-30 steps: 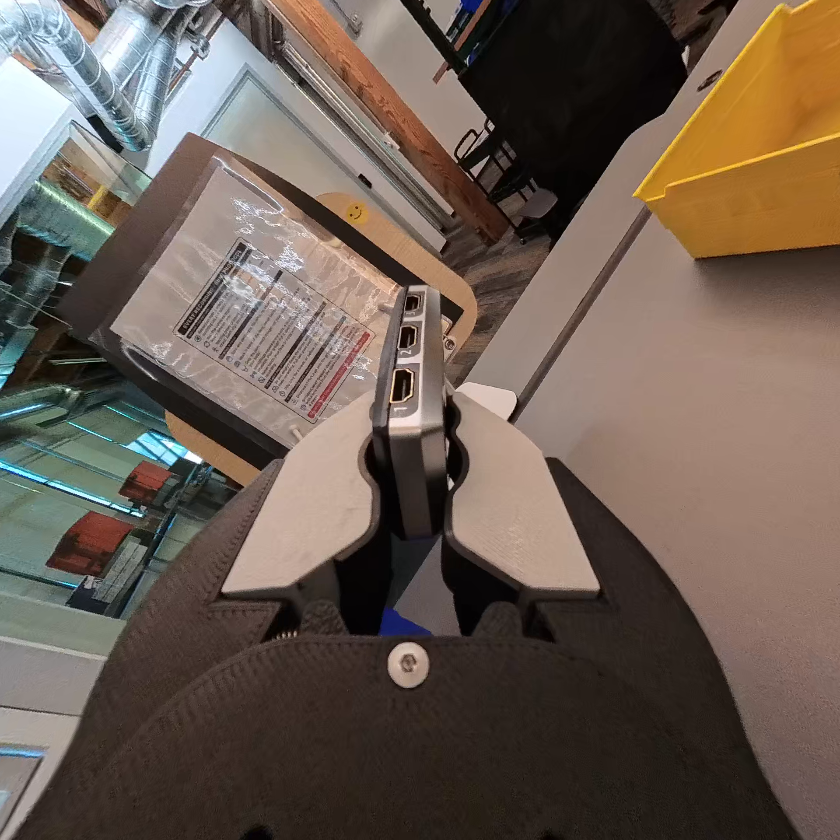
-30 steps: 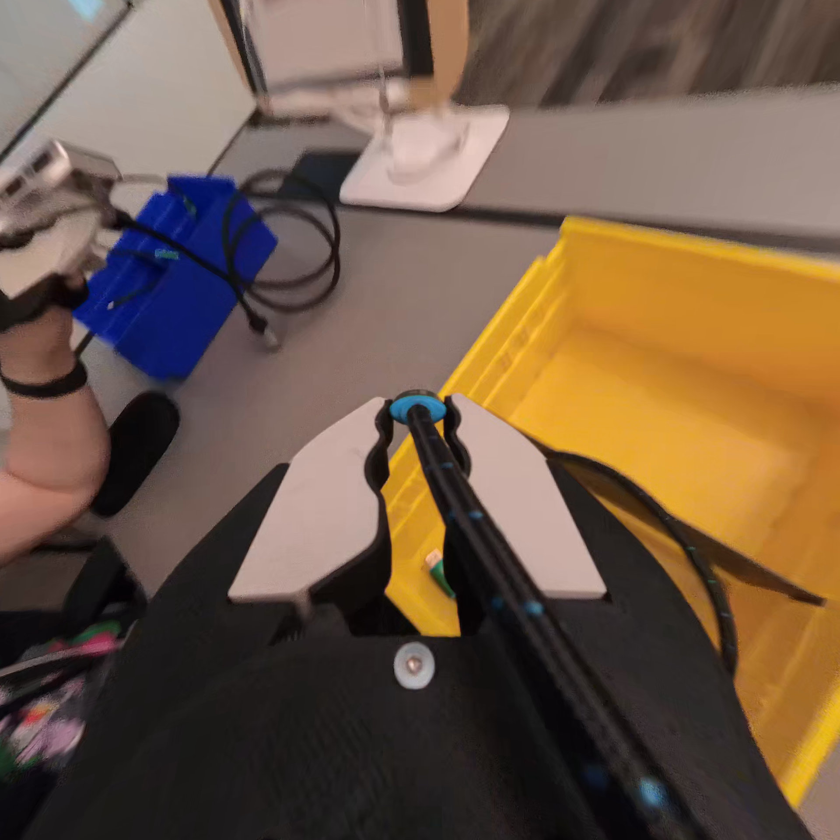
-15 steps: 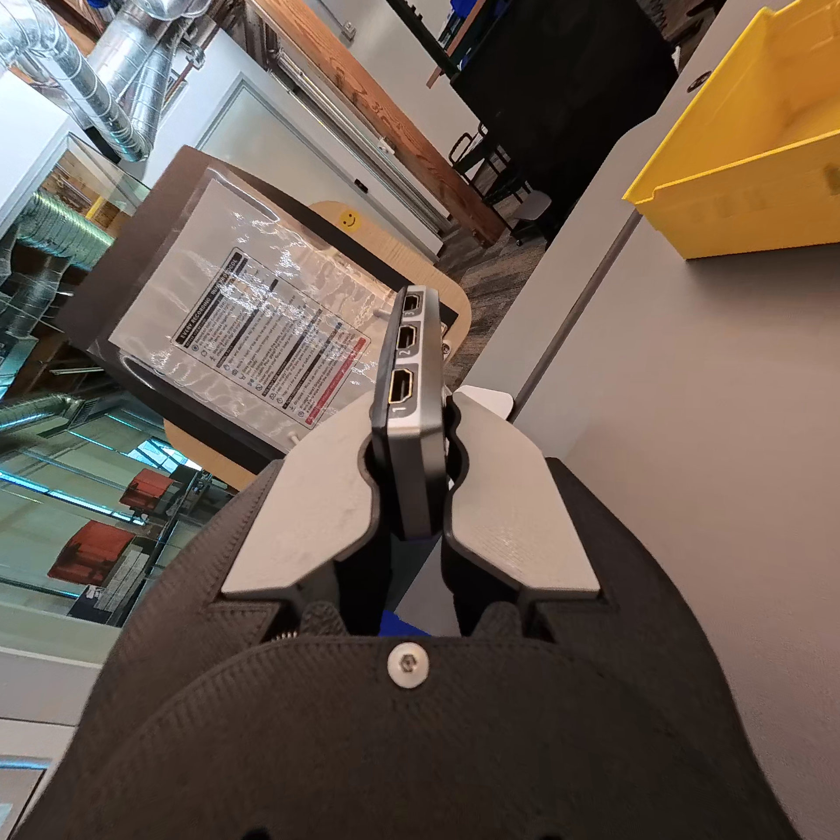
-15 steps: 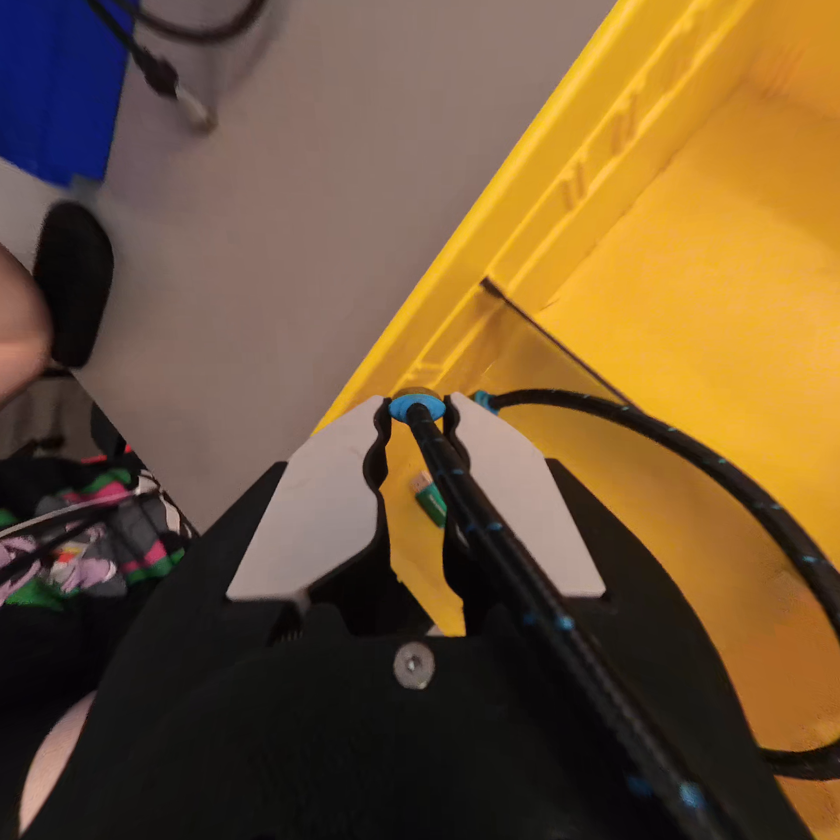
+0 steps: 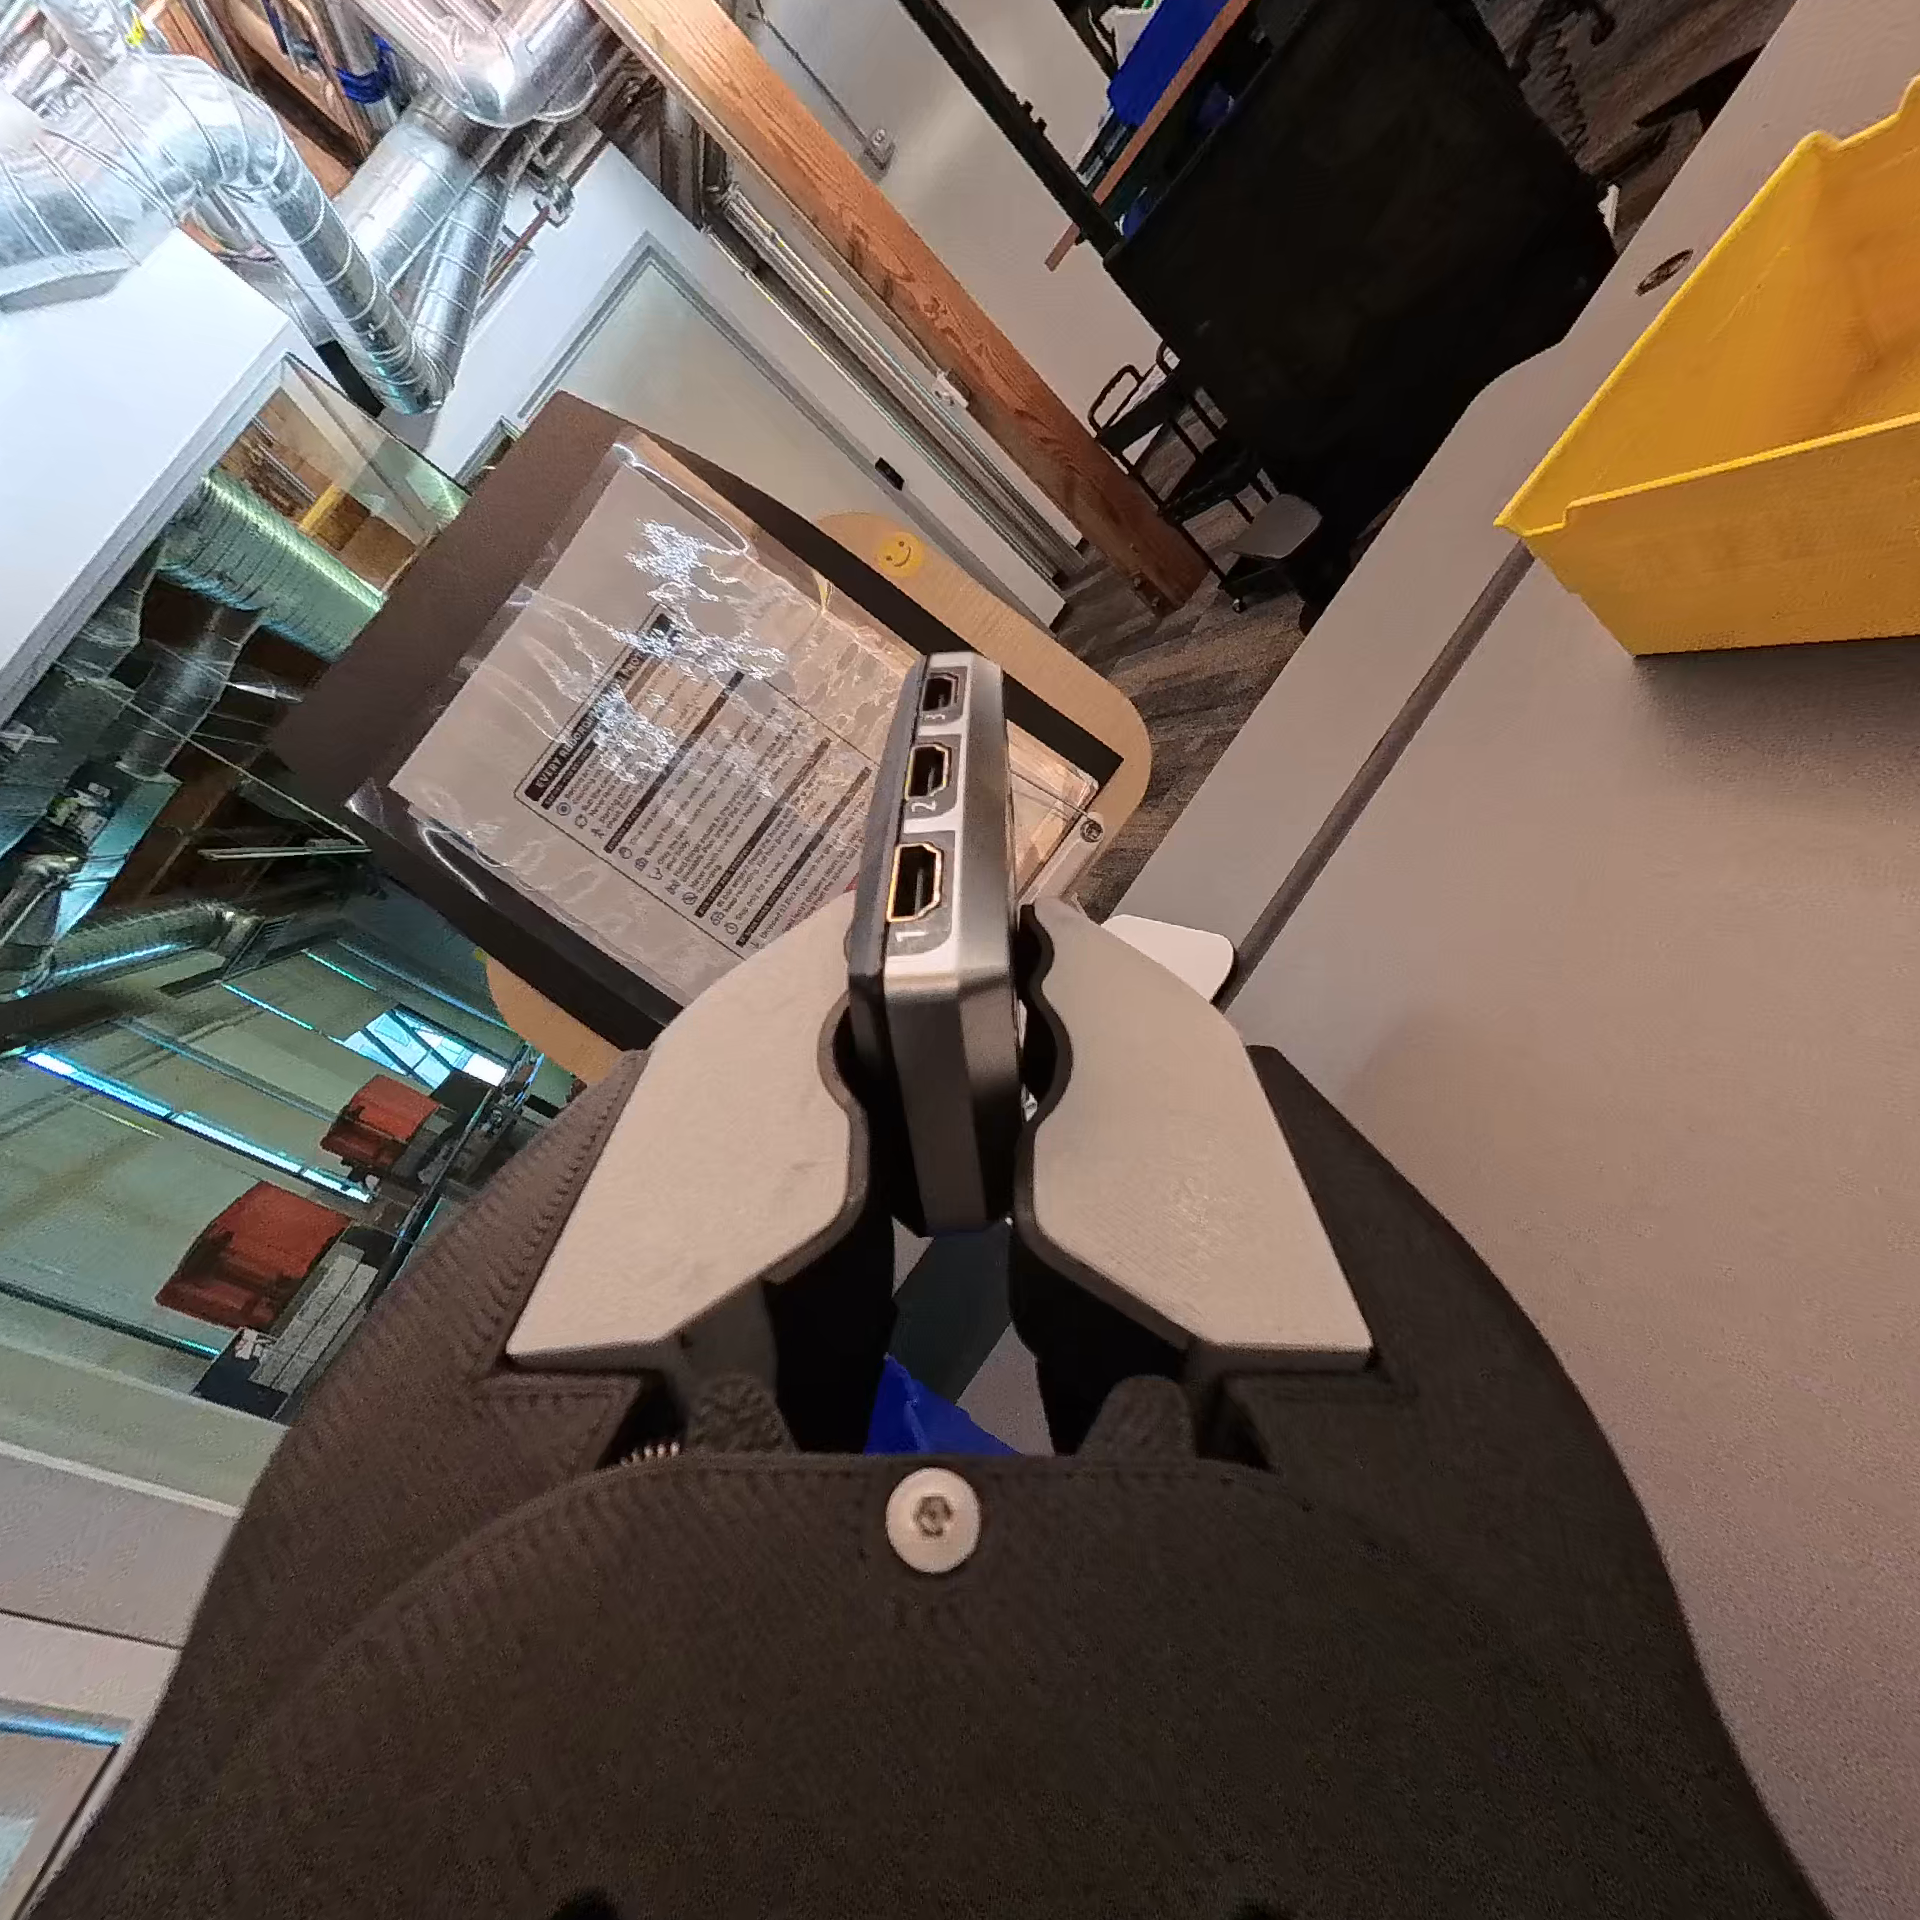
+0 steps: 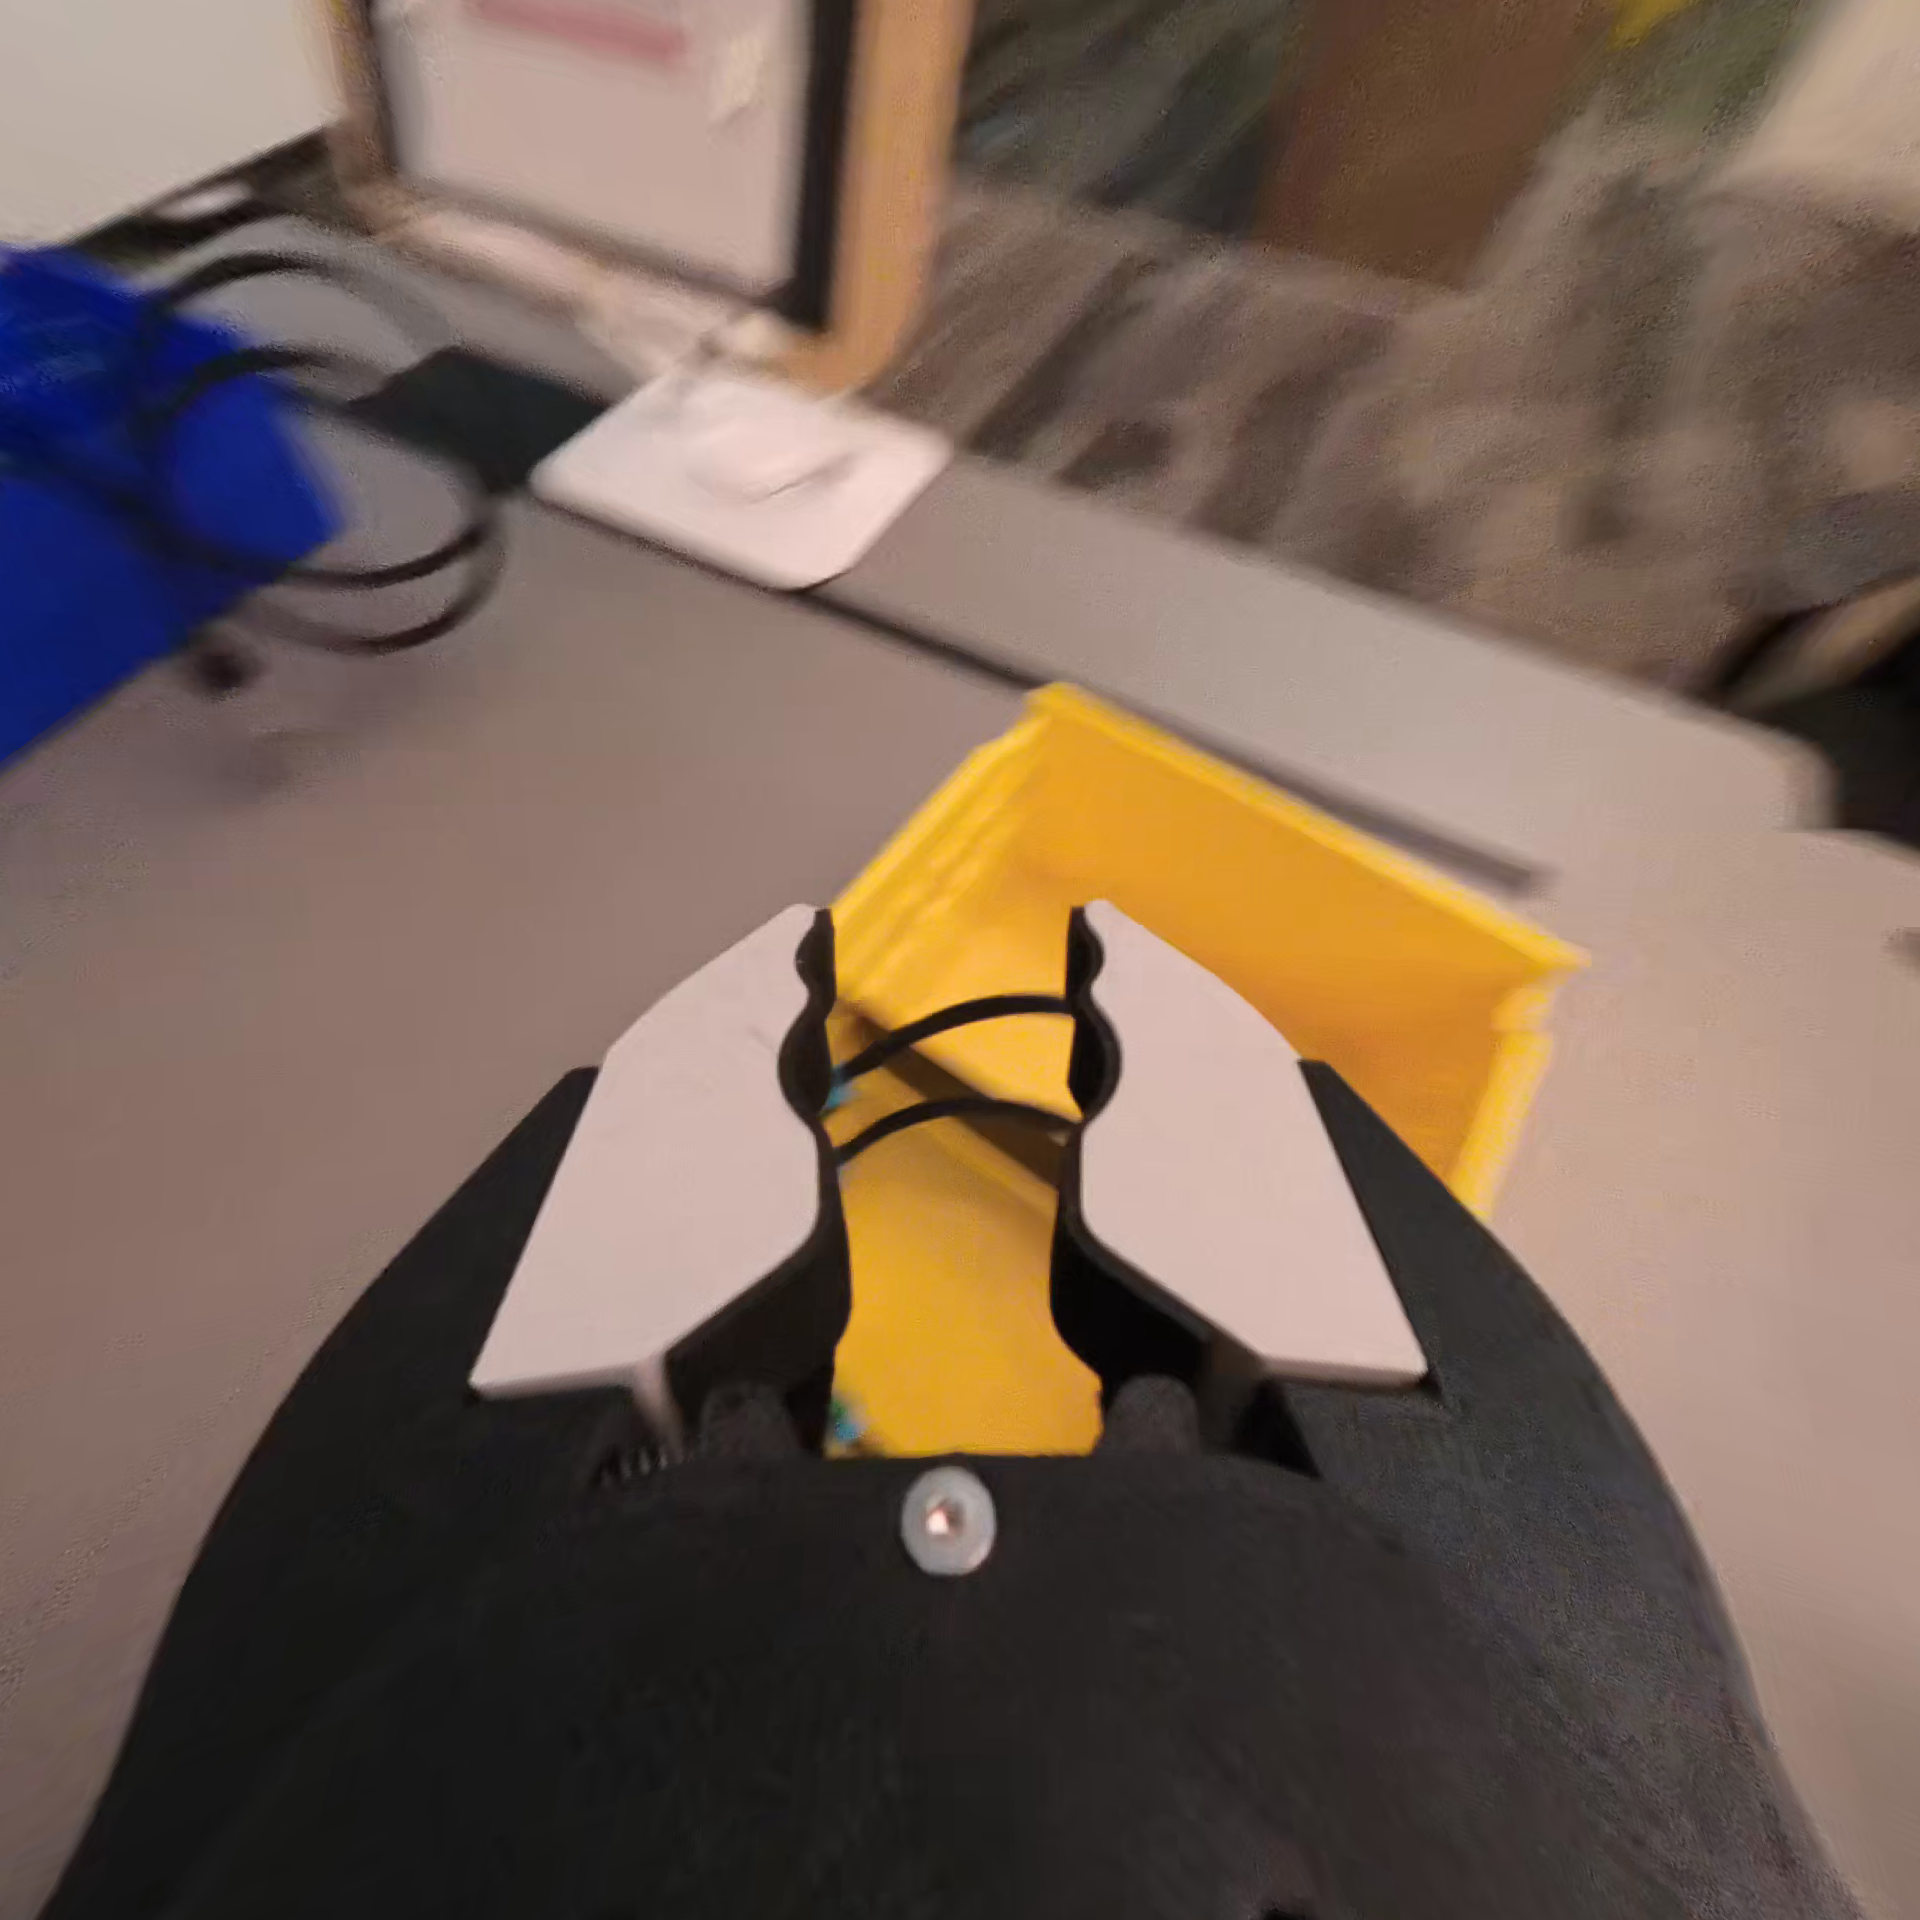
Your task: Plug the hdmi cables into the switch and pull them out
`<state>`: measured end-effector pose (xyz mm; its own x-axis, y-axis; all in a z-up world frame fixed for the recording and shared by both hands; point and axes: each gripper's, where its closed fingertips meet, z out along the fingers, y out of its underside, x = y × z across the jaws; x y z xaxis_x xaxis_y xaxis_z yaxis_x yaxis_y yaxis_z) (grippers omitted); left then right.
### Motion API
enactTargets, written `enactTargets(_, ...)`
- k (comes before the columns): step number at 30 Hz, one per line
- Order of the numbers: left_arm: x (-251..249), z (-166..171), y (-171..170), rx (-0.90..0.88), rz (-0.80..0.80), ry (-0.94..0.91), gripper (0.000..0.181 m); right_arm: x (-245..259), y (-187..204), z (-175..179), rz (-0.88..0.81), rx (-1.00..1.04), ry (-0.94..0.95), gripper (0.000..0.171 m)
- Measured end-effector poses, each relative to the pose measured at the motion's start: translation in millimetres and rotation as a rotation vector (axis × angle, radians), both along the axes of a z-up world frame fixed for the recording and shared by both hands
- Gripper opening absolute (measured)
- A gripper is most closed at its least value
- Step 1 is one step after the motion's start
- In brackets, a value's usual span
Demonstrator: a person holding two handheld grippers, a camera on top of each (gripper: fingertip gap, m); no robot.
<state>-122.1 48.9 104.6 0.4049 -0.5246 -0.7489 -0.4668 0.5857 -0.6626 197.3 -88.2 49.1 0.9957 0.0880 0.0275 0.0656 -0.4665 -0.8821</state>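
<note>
Your left gripper (image 5: 935,925) pinches the switch (image 5: 940,935) by its flat faces, lifted off the table (image 5: 1558,1039), long axis running forward, three empty ports facing up. The cable (image 6: 951,1018) lies coiled in the yellow bin (image 6: 1299,883), just below your spread, empty right gripper (image 6: 951,925), the nearer one.

On my left gripper (image 5: 940,940), two pale grey fingers (image 5: 717,1132) with flat angular faces and scalloped black inner edges rose from a black, ribbed-textured housing that filled the lower half of the frame. One silver hex-socket screw (image 5: 932,1521) sat at the centre of the housing's curved front plate, and a small coil spring showed left of it. My right gripper (image 6: 948,920) looked identical: grey fingers (image 6: 665,1174), black body, one silver screw (image 6: 947,1521) at lower centre, slightly blurred.
</note>
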Motion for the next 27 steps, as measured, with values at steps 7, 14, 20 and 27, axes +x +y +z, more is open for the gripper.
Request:
enactTargets(7,2,3,-7,0.018,-0.016,0.010,0.022,69,-29,-67,-0.143,-0.269,-0.248,0.057)
enactTargets(14,6,-1,-9,0.024,-0.019,0.028,0.023,95,-7,-82,-0.143,-0.238,-0.507,0.011)
enactTargets(20,7,-1,-10,0.027,-0.023,0.027,0.022,86,-33,-81,-0.044,-0.330,-0.631,0.008)
enactTargets(27,13,-5,-15,0.032,-0.039,0.042,0.022,74,-33,-109,0.057,-0.463,-0.663,0.008)
